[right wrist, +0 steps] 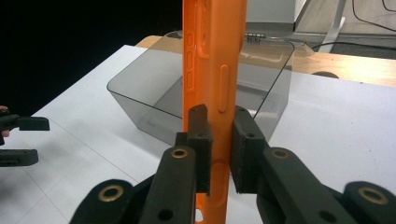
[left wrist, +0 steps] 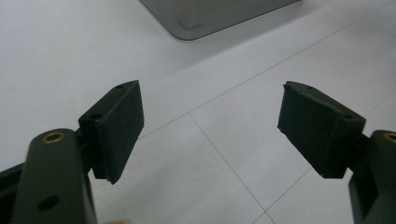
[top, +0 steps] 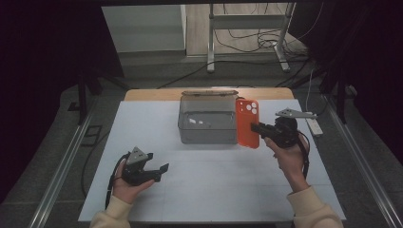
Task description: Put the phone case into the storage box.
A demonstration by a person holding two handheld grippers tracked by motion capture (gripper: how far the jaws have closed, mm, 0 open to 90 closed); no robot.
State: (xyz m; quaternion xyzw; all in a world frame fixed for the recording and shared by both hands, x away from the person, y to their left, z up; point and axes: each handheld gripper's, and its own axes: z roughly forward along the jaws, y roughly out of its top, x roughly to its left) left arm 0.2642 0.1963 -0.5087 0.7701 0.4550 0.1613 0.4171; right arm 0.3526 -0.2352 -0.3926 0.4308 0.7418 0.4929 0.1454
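Orange phone case held upright above the white table, just beside the right wall of the clear grey box. The right gripper pinches the case across its thin edge, both pads pressed against its sides, as seen in the right gripper view, where the case rises between the jaws with the box behind it. The camera cut-out of the case faces the high view, at its upper end. The left gripper rests low over the near left part of the table, well apart from box and case; its jaws stand spread with nothing between them, the pads framing bare table surface and a corner of the box.
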